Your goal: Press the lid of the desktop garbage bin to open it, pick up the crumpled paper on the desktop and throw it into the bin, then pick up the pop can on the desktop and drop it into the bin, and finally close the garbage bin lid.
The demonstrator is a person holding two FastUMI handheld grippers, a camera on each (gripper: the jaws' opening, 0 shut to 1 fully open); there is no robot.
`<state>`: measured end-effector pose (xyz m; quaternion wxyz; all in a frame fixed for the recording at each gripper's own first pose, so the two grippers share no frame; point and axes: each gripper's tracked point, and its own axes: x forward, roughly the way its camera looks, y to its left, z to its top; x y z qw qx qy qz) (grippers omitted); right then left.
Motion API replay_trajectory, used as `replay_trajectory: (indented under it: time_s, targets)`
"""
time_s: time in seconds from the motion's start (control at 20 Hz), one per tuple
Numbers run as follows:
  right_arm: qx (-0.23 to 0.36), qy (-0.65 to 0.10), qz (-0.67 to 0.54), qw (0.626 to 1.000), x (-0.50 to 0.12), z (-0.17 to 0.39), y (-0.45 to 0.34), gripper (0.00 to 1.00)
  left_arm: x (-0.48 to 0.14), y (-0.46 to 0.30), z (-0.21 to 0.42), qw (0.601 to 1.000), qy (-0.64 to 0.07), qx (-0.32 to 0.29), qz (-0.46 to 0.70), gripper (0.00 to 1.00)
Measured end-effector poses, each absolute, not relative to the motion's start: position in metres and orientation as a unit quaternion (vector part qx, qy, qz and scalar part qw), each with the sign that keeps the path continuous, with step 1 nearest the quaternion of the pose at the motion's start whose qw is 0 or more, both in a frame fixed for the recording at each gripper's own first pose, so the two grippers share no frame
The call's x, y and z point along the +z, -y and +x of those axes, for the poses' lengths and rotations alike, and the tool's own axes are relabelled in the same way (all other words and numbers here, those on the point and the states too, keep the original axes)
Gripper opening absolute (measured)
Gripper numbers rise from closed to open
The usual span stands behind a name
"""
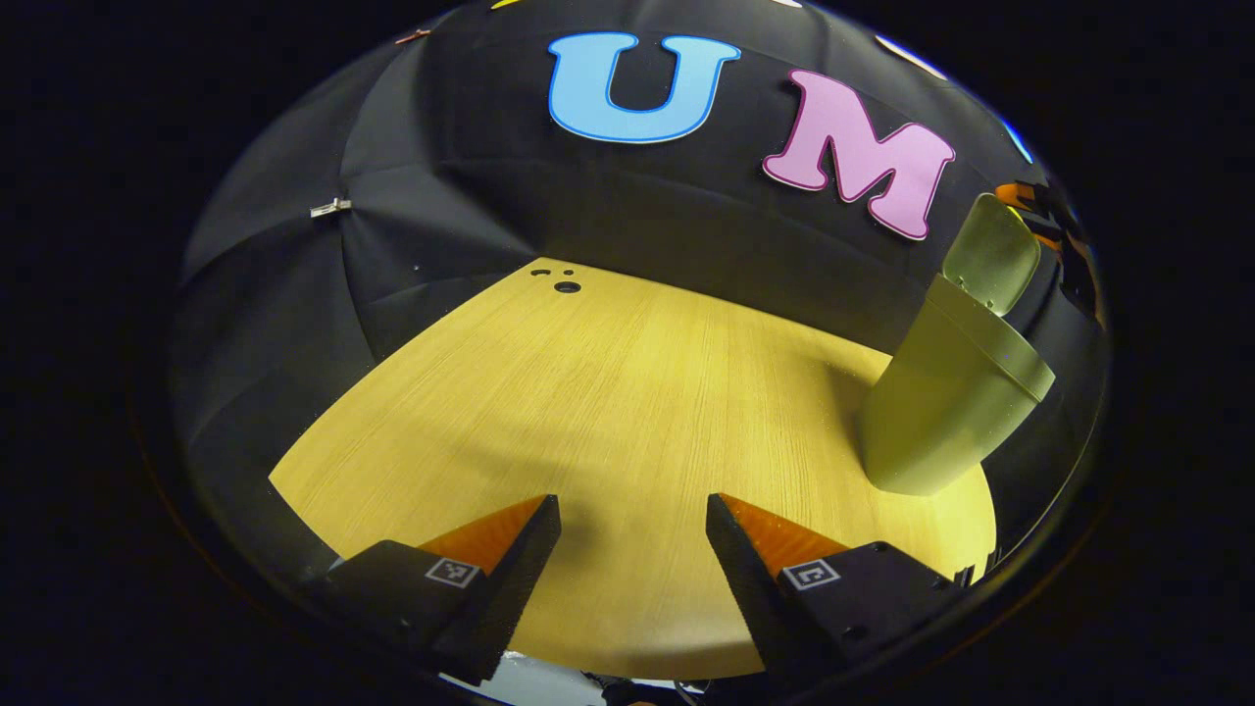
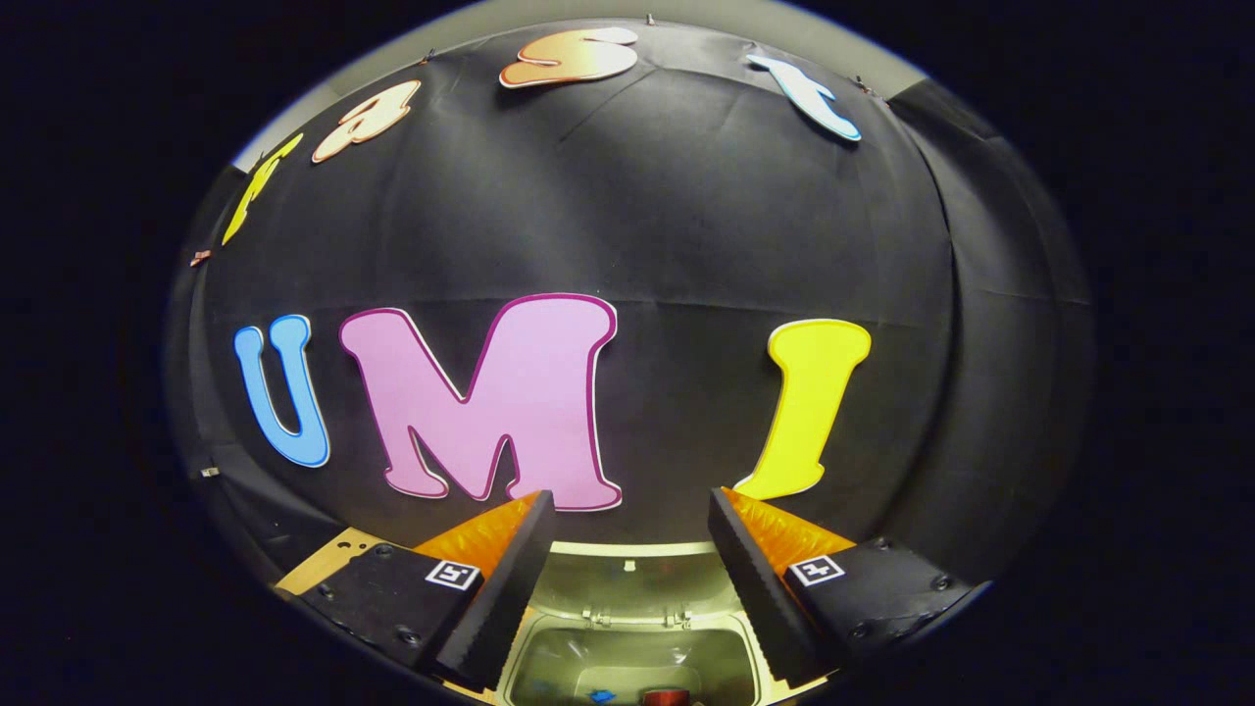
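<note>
The pale green garbage bin [image 1: 946, 402] stands at the right of the wooden desktop [image 1: 608, 392] in the left gripper view, its lid [image 1: 992, 253] tipped up. My left gripper [image 1: 632, 515] hovers open over bare wood, well left of the bin, with nothing between its fingers. In the right gripper view my right gripper [image 2: 630, 510] is open directly above the bin's mouth [image 2: 627, 647], with the raised lid [image 2: 627, 574] behind it. Inside the bin I see a red object [image 2: 665, 697] that looks like the pop can, and a small blue speck.
Small dark holes [image 1: 566, 285] mark the far edge of the desktop by the black cloth wall. A strip of desktop [image 2: 328, 559] shows left of the bin in the right gripper view.
</note>
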<state>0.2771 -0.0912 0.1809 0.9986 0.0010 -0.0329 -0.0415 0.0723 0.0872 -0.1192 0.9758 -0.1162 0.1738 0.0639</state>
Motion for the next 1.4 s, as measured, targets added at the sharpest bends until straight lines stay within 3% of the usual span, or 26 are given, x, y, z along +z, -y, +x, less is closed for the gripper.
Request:
replay_trajectory:
  time_s: [0.55,1.4]
  targets:
    - [-0.042,0.008,0.018,0.999,0.103,0.205,0.091,0.98,-0.111,-0.062,0.080,0.979,-0.172,0.024,-0.104,0.96]
    - [-0.046,-0.104,0.007,0.993,-0.002,0.194,0.091,1.00,-0.123,-0.040,0.067,0.977,-0.194,-0.009,-0.086,0.96]
